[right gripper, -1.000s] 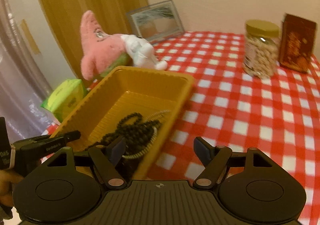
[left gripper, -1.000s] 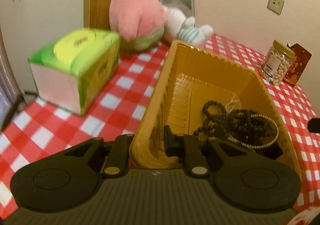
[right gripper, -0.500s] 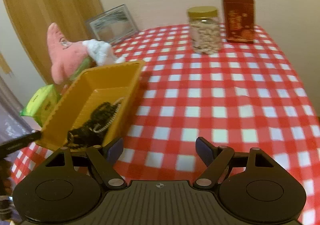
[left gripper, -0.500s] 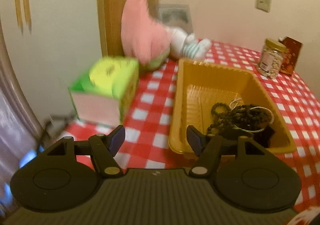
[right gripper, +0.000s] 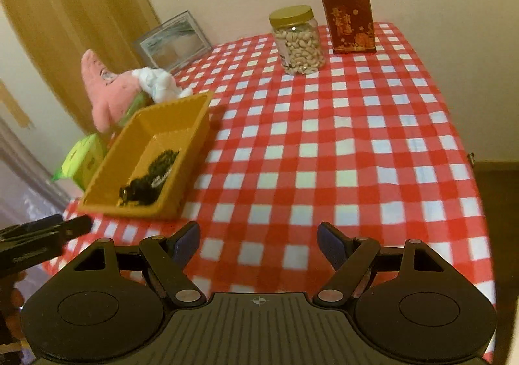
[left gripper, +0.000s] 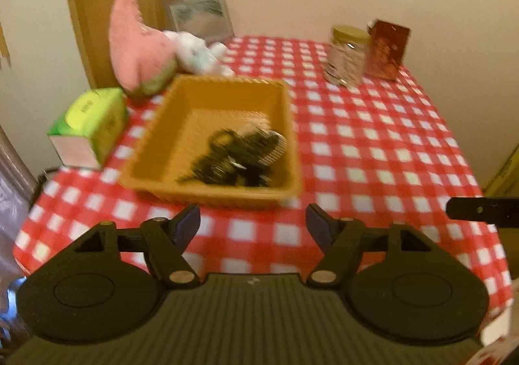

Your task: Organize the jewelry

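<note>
Both tongs hang level above the near edge of the checked surface [right gripper: 324, 138], pointing across it toward the far wall; the left tongs [left gripper: 253, 227] and the right tongs [right gripper: 258, 240] each stand spread wide with nothing between their tips. The jewelry [left gripper: 240, 154], a dark tangle of beads with a pale strand, lies in the near right part of the yellow basket [left gripper: 181, 125]. The basket sits toward the surface's left edge, just ahead of the left tongs.

Gold Chinese characters on red box [right gripper: 348, 19], too small to make out; other labels too blurred.
</note>
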Tool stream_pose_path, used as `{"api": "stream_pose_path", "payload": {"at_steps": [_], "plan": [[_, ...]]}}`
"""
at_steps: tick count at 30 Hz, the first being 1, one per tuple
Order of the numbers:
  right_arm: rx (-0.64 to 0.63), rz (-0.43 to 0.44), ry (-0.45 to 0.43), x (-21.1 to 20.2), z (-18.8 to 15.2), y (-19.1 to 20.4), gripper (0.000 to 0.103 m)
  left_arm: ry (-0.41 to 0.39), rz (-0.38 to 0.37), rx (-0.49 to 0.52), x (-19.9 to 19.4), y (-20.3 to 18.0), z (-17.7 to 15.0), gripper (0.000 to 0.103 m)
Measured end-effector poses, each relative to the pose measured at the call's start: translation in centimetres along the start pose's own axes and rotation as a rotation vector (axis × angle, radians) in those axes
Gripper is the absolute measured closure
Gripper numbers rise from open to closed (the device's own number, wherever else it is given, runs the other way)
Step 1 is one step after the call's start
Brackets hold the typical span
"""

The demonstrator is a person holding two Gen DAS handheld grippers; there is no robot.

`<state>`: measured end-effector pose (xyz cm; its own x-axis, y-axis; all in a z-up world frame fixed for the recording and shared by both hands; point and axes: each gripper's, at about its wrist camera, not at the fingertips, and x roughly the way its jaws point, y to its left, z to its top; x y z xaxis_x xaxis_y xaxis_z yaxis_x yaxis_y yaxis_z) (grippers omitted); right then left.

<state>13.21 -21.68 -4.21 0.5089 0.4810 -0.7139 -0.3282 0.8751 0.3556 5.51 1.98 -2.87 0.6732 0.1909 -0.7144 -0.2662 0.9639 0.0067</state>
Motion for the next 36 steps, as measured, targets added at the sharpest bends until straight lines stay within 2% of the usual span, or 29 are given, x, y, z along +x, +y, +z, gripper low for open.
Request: {"api": "stream_pose_path", "payload": {"at_steps": [1,6,9,16,24,36], "plan": [[-0.009,-0.004,0.006,-0.5,-0.3,-0.3,0.024,0.004,0.002,0.011,-0.3,-1.0,-0.3,0.032],[-0.017,0.002,0.026,-2.7,-2.1,-1.7,0.024,-0.020,0.007,0.076,-2.5,-4.6,-1.7,0.018],[-0.016,-0.011,0.027,-3.9,-2.8,-2.3,0.024,-0.038,-0.008,0.115,-3.5,-6.3,-1.8,0.018],[0.010,-0.053,0.004,-6.1,-3.5,-2.8,0.024,-0.025,-0.092,0.154,-4.9,-8.1,-1.1,0.018],[0.042,-0.094,-0.015,-7.3,-3.6,-2.0,0.024,-0.015,-0.140,0.189,-5.5,-7.9,-0.8,0.018],[0.038,-0.096,-0.007,-6.9,-3.6,-1.5,0.024,-0.008,-0.141,0.189,-5.0,-6.6,-0.5,0.018]]}}
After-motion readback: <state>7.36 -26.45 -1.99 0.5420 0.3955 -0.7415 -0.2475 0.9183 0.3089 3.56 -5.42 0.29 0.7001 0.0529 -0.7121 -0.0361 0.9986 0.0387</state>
